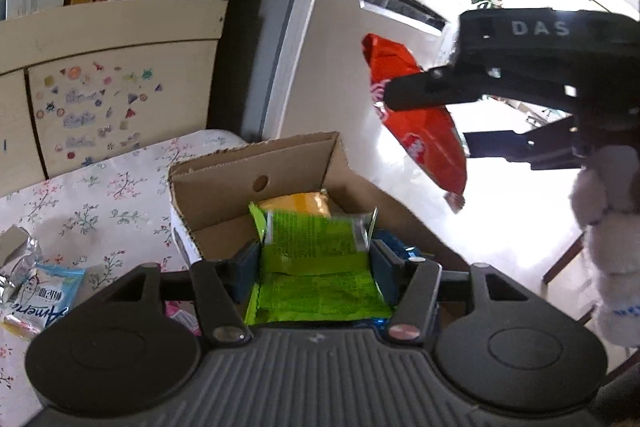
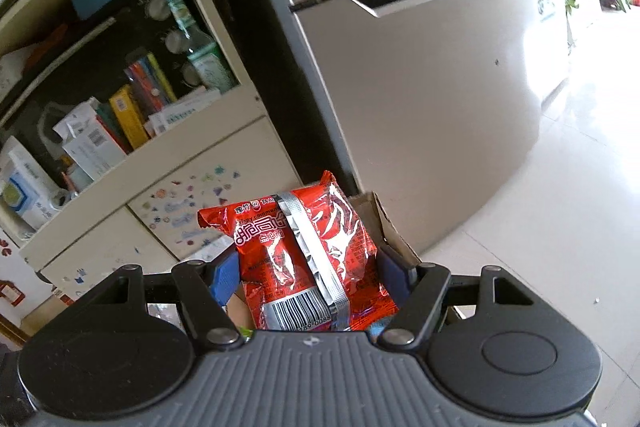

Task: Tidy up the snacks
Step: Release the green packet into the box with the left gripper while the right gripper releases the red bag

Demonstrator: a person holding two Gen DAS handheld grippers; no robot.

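So the cardboard box (image 1: 280, 167) was the drop spot, sitting at the table corner with a yellow packet (image 1: 298, 205) already inside, toward its 12 o'clock end. Your left gripper (image 1: 316, 263) had the green snack packet (image 1: 316, 259) between its blue pads, right over the box opening. Whether the pads were actually pressing or had let go, I couldn't tell; the packet filled the gap side to side. Your right gripper (image 2: 308, 275) was clamped on the red snack packet (image 2: 308, 251), held up in the air at about 2 o'clock from the box in the left camera.

I'd say you were mid-drop with the green one. Next you'd want to let it fall clear and back out before bringing the red one in.

Hard to see: the box floor under the green packet, and a blue wrapper (image 1: 394, 243) at 3 o'clock, mostly hidden. The snacks (image 1: 44, 303) on the flowered tablecloth (image 1: 100, 195) at 9 o'clock were cut off.
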